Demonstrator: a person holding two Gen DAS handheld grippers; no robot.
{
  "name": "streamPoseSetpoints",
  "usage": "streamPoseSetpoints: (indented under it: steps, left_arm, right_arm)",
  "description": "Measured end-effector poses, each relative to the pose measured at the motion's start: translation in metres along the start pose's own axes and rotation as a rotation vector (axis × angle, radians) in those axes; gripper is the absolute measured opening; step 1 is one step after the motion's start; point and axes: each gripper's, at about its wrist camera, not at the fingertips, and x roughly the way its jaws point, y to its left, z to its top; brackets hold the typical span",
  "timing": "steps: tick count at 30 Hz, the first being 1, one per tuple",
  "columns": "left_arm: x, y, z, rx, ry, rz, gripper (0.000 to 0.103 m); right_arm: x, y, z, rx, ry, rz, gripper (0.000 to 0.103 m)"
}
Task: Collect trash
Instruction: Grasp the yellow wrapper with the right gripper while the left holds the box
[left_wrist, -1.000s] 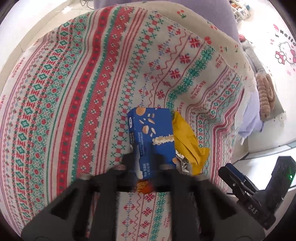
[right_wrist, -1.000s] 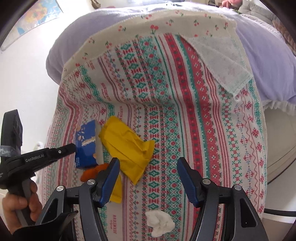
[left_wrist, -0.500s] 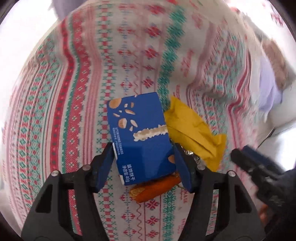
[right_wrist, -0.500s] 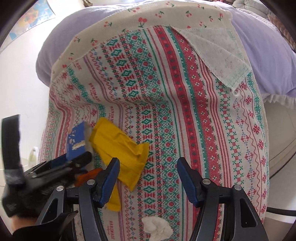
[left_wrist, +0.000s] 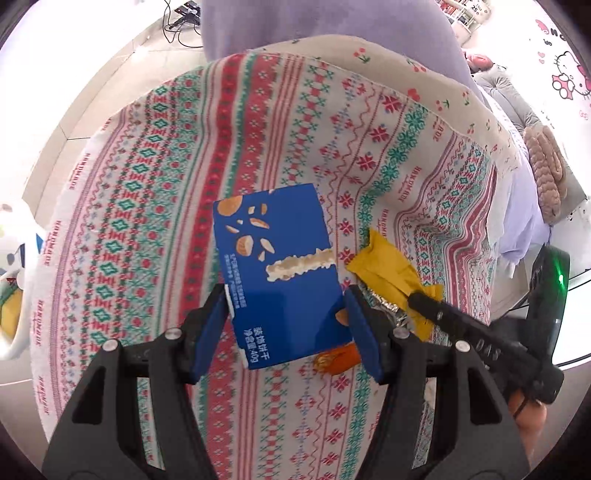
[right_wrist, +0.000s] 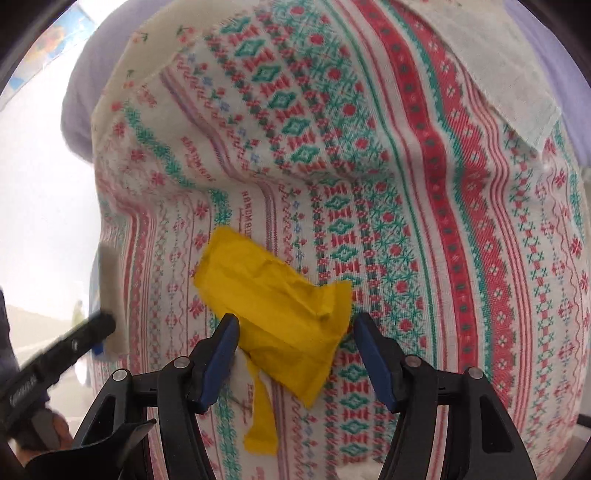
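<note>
Left gripper (left_wrist: 286, 325): both blue pads pressed against the two sides of a blue biscuit box (left_wrist: 280, 271), closed onto it at box width. The left pad (left_wrist: 208, 332) meets the white edge of the box; the right pad (left_wrist: 364, 334) meets its opposite side.
Blue biscuit box: held flat-face up between the pads, tilted slightly, printed with biscuit pieces and white lettering. Whether its underside touches the cloth cannot be told.
Right gripper (right_wrist: 293, 354): jaws wide apart, holding nothing. The pads stand either side of the near end of a yellow wrapper (right_wrist: 273, 306); contact cannot be confirmed, as this view is blurred.
Yellow wrapper: crumpled, lying on the patterned cloth (right_wrist: 424, 206), with a narrow strip trailing toward the camera. From the left wrist it lies just right of the box (left_wrist: 393, 266), with silver foil (left_wrist: 388, 306) showing at its near edge.
Orange wrapper (left_wrist: 338, 360): small, lying on the cloth, partly hidden under the near right corner of the box.
Patterned cloth: red, green and white bands, draped over a lavender surface (left_wrist: 332, 22).
White tissue (right_wrist: 360, 474): only an edge is visible at the bottom of the right wrist view.
Other items: brown plush cushion (left_wrist: 546, 173) at far right; white floor beyond the cloth edge.
</note>
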Motion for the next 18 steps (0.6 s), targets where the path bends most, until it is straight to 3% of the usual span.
streamPoseSetpoints:
  steps: [2, 3, 4, 8, 13, 18]
  left_arm:
    - [-0.004, 0.001, 0.001, 0.001, -0.002, -0.001, 0.065]
    - [-0.005, 0.003, 0.000, 0.002, -0.004, -0.001, 0.065]
    - [-0.007, 0.006, 0.000, 0.002, -0.007, -0.001, 0.065]
    - [-0.011, 0.011, 0.000, -0.006, -0.015, -0.008, 0.065]
    - [-0.017, 0.017, 0.001, -0.009, -0.020, -0.017, 0.065]
    - [-0.019, 0.015, 0.001, -0.008, -0.028, -0.033, 0.065]
  right_arm:
    - [0.004, 0.003, 0.001, 0.012, -0.010, -0.014, 0.055]
    - [0.005, 0.006, 0.002, 0.003, -0.016, -0.023, 0.034]
    - [0.010, 0.011, 0.002, -0.012, -0.012, -0.030, 0.020]
    - [0.012, 0.030, -0.001, -0.062, -0.048, -0.067, 0.013]
    - [-0.015, 0.049, -0.003, -0.088, -0.167, -0.026, 0.011]
    - [-0.021, 0.056, -0.005, -0.085, -0.214, 0.015, 0.011]
